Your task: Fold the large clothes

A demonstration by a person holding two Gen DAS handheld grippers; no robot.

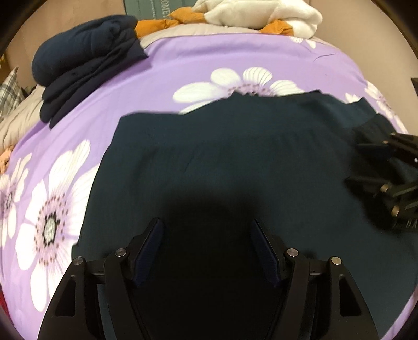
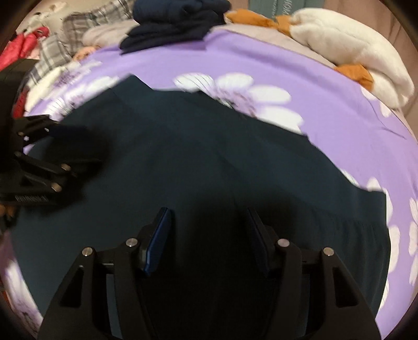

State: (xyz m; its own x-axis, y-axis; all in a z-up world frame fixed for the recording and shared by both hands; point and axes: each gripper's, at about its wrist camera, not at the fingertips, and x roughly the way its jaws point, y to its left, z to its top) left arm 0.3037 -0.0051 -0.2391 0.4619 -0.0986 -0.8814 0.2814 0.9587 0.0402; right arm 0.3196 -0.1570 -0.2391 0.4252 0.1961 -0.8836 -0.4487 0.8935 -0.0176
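Observation:
A large dark teal garment (image 1: 235,157) lies spread flat on the purple flowered bedsheet (image 1: 162,68); it also fills the right wrist view (image 2: 209,157). My left gripper (image 1: 206,230) is open and empty just above the garment's near part. My right gripper (image 2: 209,219) is open and empty above the garment too. The right gripper shows at the right edge of the left wrist view (image 1: 365,162), and the left gripper shows at the left edge of the right wrist view (image 2: 81,149).
A folded navy garment (image 1: 86,65) sits at the far left of the bed. A white fleece (image 1: 261,13) and orange cloth (image 1: 162,24) lie at the far edge. Plaid cloth (image 2: 78,28) and red clothes (image 2: 23,44) lie at the left.

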